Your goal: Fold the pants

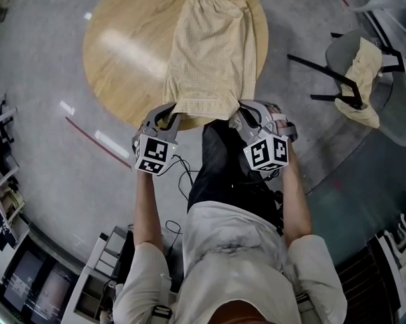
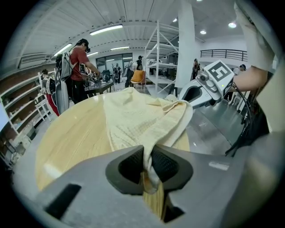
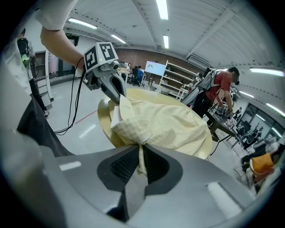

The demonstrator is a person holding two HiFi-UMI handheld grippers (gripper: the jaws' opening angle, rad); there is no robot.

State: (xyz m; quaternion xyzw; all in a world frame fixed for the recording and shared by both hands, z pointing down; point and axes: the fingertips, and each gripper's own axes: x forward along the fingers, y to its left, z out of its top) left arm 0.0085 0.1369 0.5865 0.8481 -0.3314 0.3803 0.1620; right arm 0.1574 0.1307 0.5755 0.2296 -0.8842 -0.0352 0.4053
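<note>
Nearest the person, both forearms reach forward side by side; each gripper points ahead and slopes down toward the near rim of the table (image 1: pixel 117 52), marker cubes facing up.

Left gripper (image 2: pixel 148 162): jaws pressed together on a pinch of pale yellow cloth, the near left corner of the pants (image 1: pixel 210 55). Right gripper (image 3: pixel 139 161): jaws likewise closed on the near right corner of the same garment; cloth shows between the ribbed pads in both gripper views.

The pants lie lengthwise on the round wooden table, near edge at the rim under the two grippers, gathered waistband at the far side; the cloth between is mostly flat with slight bunching at the gripped corners.

Progress, as judged: the garment is laid out and both near corners are secured; the crosswise fold is not yet made. It remains to lift the near edge, carry it toward the waistband and lay it down. Whether the legs are already stacked on each other cannot be told.
</note>
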